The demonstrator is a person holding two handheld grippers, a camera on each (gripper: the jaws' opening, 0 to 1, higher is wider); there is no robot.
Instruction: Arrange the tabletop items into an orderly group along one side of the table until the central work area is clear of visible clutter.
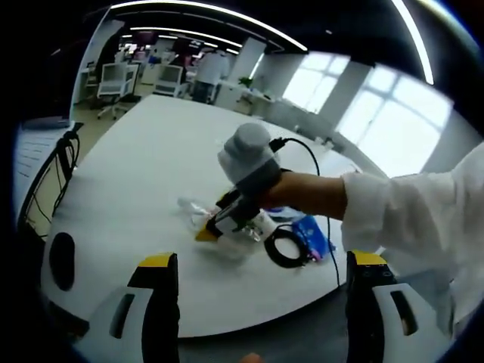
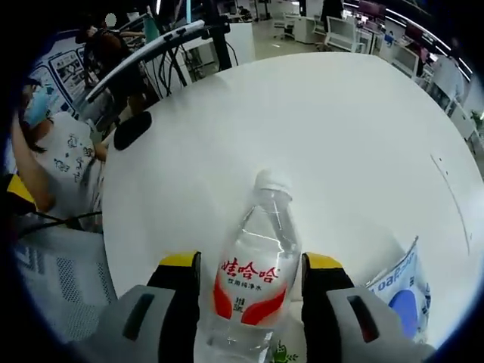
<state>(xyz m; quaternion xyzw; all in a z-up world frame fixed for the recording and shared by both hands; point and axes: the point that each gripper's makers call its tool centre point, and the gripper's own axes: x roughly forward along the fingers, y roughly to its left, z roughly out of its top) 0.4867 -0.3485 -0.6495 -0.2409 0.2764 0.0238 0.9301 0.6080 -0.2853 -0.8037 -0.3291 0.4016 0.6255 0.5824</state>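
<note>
1. Your right gripper has its jaws around a bottle at the bottom centre of the right gripper view. The bottle is clear, ribbed plastic with a white cap and a red-and-white label, and it lies along the jaws with its cap pointing away from you.
2. The yellow-tipped jaws press the label band on both sides, probably because that is its firmest part to grip.
3. A blue-and-white packet lies just beside the bottle at lower right.
4. In the left gripper view, a black cable coil sits near centre, beside the packet.
5. Your left gripper is spread wide and holds nothing, hovering off the near edge of the table.
6. The table is smooth, white and rounded.
</note>
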